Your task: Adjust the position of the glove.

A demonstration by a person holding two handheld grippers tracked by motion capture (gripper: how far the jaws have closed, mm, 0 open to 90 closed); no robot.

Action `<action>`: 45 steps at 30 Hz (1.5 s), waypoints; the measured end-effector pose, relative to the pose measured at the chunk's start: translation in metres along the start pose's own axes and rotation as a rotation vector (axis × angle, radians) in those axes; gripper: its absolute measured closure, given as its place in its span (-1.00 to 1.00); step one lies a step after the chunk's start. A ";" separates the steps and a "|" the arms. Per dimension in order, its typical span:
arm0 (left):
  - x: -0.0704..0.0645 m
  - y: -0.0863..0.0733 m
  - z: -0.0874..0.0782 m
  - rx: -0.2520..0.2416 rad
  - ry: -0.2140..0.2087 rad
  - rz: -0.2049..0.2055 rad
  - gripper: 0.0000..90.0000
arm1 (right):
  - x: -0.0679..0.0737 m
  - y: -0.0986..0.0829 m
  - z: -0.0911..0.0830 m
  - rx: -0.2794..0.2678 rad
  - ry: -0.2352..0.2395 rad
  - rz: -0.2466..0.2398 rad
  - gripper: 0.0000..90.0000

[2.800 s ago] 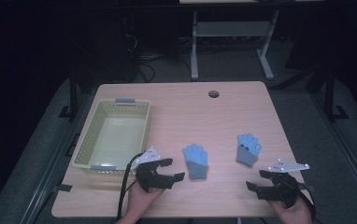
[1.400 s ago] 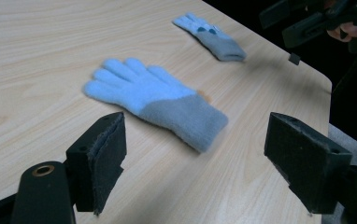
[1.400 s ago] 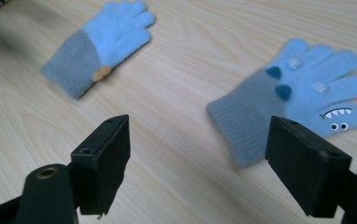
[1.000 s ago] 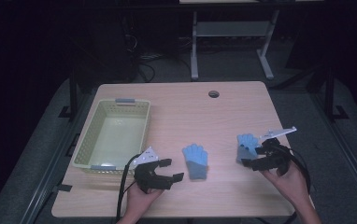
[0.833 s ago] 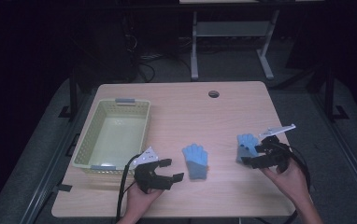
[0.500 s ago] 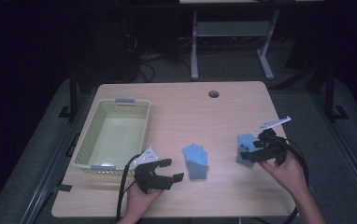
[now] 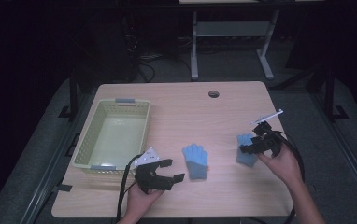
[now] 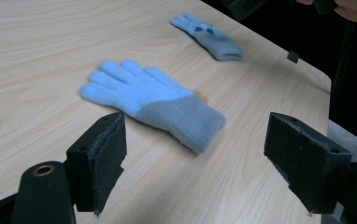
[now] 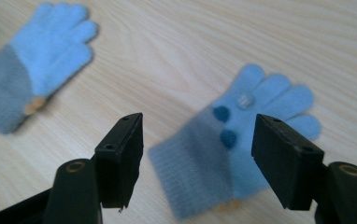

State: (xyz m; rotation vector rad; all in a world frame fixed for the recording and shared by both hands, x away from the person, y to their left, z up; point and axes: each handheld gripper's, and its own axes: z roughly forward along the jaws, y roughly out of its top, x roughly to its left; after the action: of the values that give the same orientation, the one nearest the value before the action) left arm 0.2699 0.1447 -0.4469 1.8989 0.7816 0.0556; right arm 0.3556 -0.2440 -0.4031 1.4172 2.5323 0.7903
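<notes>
Table (image 7: 181,100) of pale wood lies under me in the high view, with a round hole (image 7: 213,94) near its far edge. A yellow-green basket (image 7: 89,147) sits on the left part, a grey handle on its far rim. My left gripper (image 7: 166,171) rests near the front edge, just beside the basket's near right corner, its jaws spread wide and holding nothing. Just ahead of it lies the near glove (image 7: 196,161), blue fingers pointing away from me, grey cuff toward me. My right gripper (image 7: 247,145) hangs over the far glove (image 7: 245,156) at the right side of the table; from here I cannot tell whether it touches the wool. My right hand (image 7: 282,163) grips it from behind, and the cable loops around my wrist.

In the left gripper view, my two black jaws stand far apart, empty. Between them, farther off, the near glove (image 8: 152,101) lies flat on the wood, light blue with a grey cuff and a small orange tag at the cuff's edge. The far glove (image 8: 208,36) lies well apart from it, toward the table's edge, dark dots on its palm.

In the right gripper view, my jaws are spread wide as well, one on each side of the far glove (image 9: 242,140), above it and gripping nothing. That glove shows two dark blue dots and one pale dot on its palm, the grey cuff toward me. The near glove (image 9: 32,60) lies at upper left, apart, slightly blurred.
</notes>
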 end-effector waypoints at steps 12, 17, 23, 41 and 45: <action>-0.002 -0.001 0.003 0.000 -0.005 -0.007 -0.54 | -0.011 0.002 0.015 0.074 -0.037 0.049 -0.08; -0.003 0.000 0.003 -0.002 -0.005 0.000 -0.54 | -0.013 0.002 0.021 0.102 -0.046 0.049 -0.01; -0.002 -0.001 0.003 0.006 -0.005 -0.003 -0.54 | -0.015 0.001 0.029 0.147 -0.063 0.059 0.11; -0.004 -0.002 0.005 0.009 -0.007 0.000 -0.53 | -0.008 0.000 0.043 0.213 -0.121 0.042 0.43; -0.005 -0.002 0.005 0.009 -0.009 0.003 -0.53 | -0.009 0.001 0.043 0.214 -0.113 0.049 0.52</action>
State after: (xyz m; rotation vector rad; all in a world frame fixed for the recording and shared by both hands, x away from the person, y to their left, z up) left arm 0.2671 0.1382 -0.4495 1.9080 0.7740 0.0460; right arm 0.3762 -0.2346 -0.4408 1.5430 2.5665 0.4410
